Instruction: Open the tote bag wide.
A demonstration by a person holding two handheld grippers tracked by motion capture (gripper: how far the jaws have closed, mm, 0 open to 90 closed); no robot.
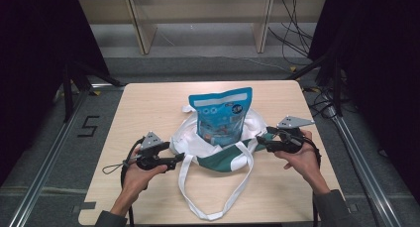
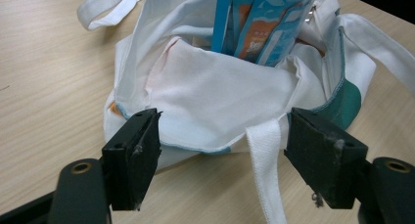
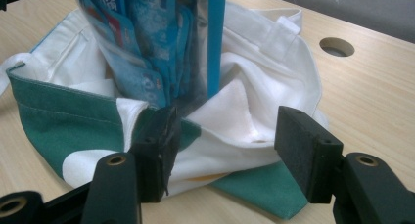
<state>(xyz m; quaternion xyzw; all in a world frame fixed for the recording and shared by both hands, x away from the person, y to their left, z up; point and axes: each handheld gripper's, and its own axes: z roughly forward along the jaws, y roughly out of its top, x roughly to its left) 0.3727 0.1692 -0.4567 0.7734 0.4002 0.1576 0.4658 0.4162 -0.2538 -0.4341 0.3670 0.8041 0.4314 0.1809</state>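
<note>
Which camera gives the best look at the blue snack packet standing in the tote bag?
The high view: the blue packet shows whole there, upright in the white and green bag. The left gripper view catches just its lower edge above the bag's cloth. The right gripper view shows its lower part close up, cut off at the top.

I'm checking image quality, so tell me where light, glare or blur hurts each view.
High view: table evenly lit, surroundings near black, blue pouch print soft. Left gripper view: tote bag sharp, black jaws slightly soft, white cloth bright. Right gripper view: pouch shows sheen, its upper print blurred; jaws dark.
</note>
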